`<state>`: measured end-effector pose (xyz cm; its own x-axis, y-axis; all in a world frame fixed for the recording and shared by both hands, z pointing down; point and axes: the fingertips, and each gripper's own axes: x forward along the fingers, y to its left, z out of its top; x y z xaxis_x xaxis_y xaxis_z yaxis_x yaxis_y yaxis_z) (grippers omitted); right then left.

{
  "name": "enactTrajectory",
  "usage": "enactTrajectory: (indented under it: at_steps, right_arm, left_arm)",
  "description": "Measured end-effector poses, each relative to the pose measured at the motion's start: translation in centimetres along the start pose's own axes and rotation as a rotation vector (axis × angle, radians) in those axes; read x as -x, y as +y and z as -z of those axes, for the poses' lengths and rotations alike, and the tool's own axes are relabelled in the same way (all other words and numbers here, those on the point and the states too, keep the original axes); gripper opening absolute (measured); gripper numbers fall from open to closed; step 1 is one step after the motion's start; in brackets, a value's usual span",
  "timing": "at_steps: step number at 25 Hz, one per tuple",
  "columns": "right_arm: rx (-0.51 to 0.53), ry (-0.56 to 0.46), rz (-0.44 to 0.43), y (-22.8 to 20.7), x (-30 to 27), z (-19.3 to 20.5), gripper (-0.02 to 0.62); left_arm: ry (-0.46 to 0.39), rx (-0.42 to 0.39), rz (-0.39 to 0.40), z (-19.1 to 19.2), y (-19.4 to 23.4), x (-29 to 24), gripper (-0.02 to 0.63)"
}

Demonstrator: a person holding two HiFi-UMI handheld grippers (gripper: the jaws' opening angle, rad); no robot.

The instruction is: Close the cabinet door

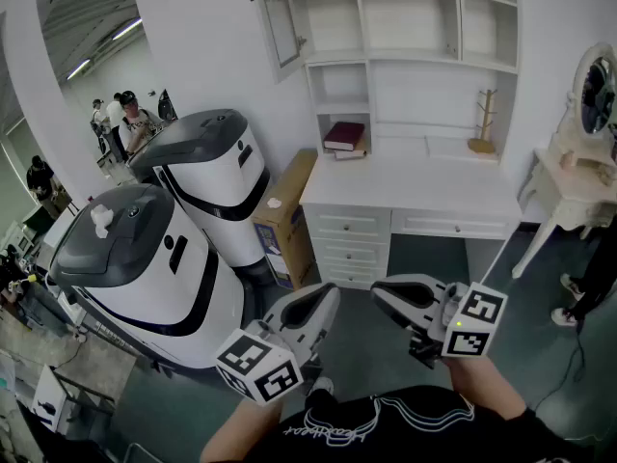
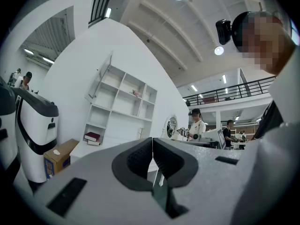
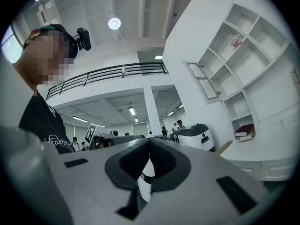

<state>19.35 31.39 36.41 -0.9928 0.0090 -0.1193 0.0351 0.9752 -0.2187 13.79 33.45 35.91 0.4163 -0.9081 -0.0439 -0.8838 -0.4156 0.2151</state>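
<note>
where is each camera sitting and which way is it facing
Head view: worn by the person, looking steeply down at the desk and shelves; black shirt, left gripper and right gripper at the bottom.
Left gripper view: on the left gripper, looking along its shut jaws at the shelves; head and shirt at right.
Right gripper view: on the right gripper, along shut jaws at a white machine; head and shirt at left.
All share the open cabinet door.

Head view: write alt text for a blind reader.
The cabinet door stands open at the upper left of a white shelf unit over a desk; in front, the left tongs and right tongs are shut, empty.
</note>
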Motion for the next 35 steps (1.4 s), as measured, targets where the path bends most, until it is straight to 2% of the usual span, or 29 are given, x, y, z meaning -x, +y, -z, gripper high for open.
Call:
enactTrajectory:
  at_steps: [4, 10, 17, 22, 28, 35]
  right_arm:
    - [0.006, 0.003, -0.004, 0.0, 0.2, 0.0, 0.006]
    - [-0.016, -0.005, -0.012, -0.9, -0.5, 0.6, 0.006]
    - [-0.041, 0.023, 0.042, -3.7, -2.7, 2.4, 0.006]
    - [-0.059, 0.032, 0.064, -6.4, -4.8, 2.5, 0.006]
    - [-0.070, 0.041, 0.087, -10.2, -9.1, 2.3, 0.006]
    - [-0.024, 0.105, 0.135, -15.7, -15.7, 1.9, 0.006]
  left_arm:
    - [-0.006, 0.007, -0.011, 0.1, 0.1, 0.0, 0.006]
    - [0.029, 0.008, -0.019, 0.9, 0.7, -0.3, 0.006]
    - [0.035, 0.049, -0.038, 1.4, 4.2, -0.4, 0.006]
    - [0.050, 0.076, -0.005, 1.7, 7.0, -1.9, 0.006]
    - [0.035, 0.101, 0.017, 0.9, 12.8, -3.2, 0.005]
    - [0.015, 0.126, 0.052, -1.4, 21.3, -4.9, 0.006]
